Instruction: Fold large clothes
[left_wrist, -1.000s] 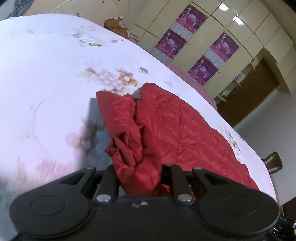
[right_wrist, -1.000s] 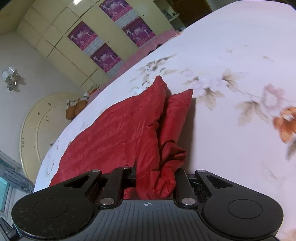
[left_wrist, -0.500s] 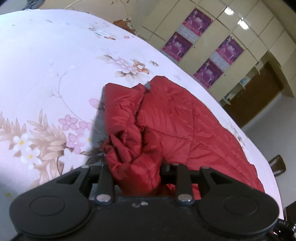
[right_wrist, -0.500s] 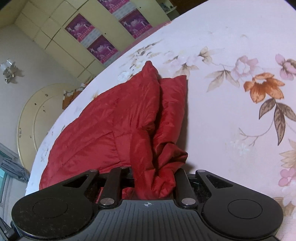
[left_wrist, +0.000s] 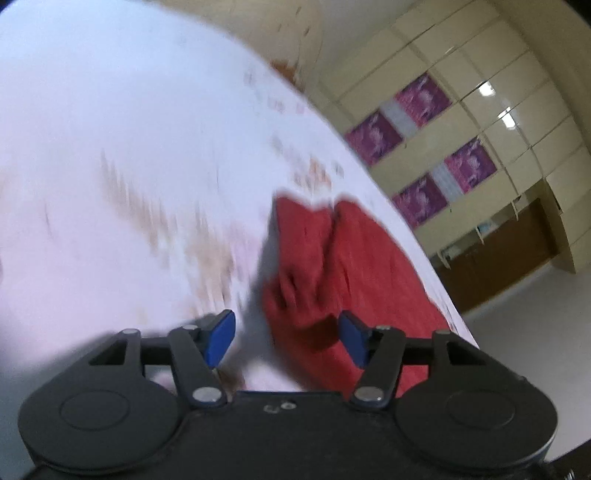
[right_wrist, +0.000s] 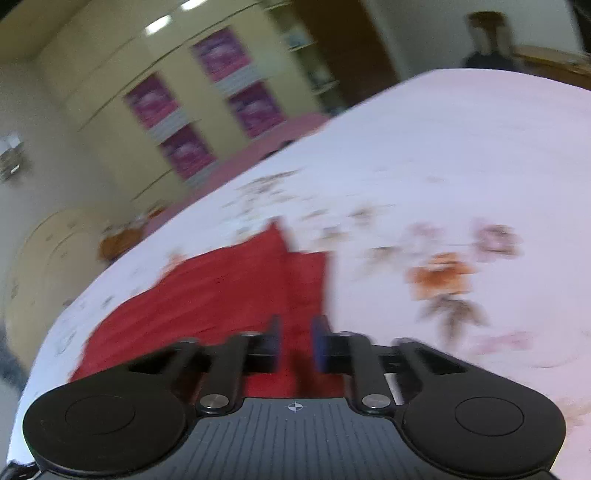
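A white floral bedsheet (left_wrist: 110, 155) fills both blurred views, a red padded jacket (left_wrist: 354, 258) lying flat on it just ahead of both tools — the left gripper (left_wrist: 284, 338) spread wide and empty, the right gripper (right_wrist: 295, 341) parted narrowly, gripping nothing.
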